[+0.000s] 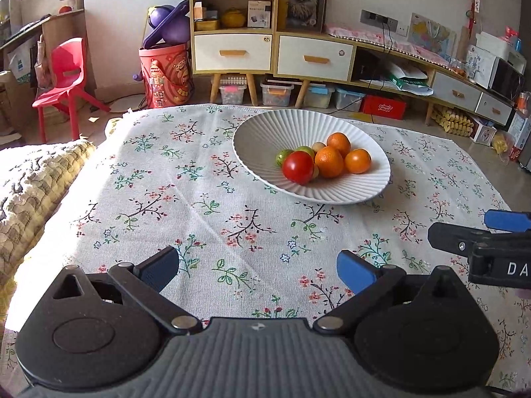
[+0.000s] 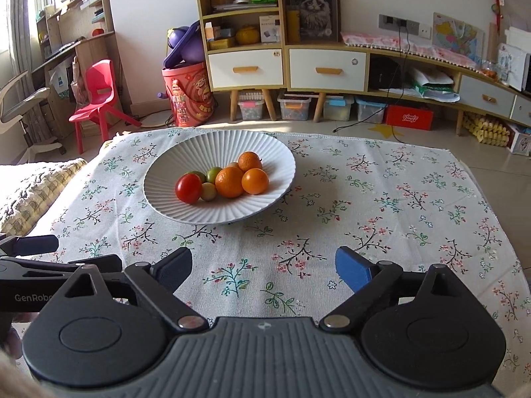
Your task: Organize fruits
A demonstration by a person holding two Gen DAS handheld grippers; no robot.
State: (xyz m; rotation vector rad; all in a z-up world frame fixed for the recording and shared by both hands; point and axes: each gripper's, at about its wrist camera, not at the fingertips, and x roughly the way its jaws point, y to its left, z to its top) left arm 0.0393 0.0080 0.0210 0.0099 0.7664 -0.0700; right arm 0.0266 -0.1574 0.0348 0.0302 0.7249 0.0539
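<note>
Fruit lying heaped in the bowl (image 2: 186,205) — tomato (image 2: 188,188), three oranges (image 2: 229,181), small green fruits (image 2: 213,174) touching, bowl sitting toward the tablecloth's (image 2: 381,232) far edge, left gripper (image 1: 257,270) and right gripper (image 2: 264,267) hovering near the front edge — both gaping wide, gripping nothing.

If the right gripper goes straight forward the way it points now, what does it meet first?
Probably only the floral tablecloth. The right gripper is open, and the white bowl of fruit sits ahead but to the left of its line. Depth is unclear, so it might just clip the rim.
</note>
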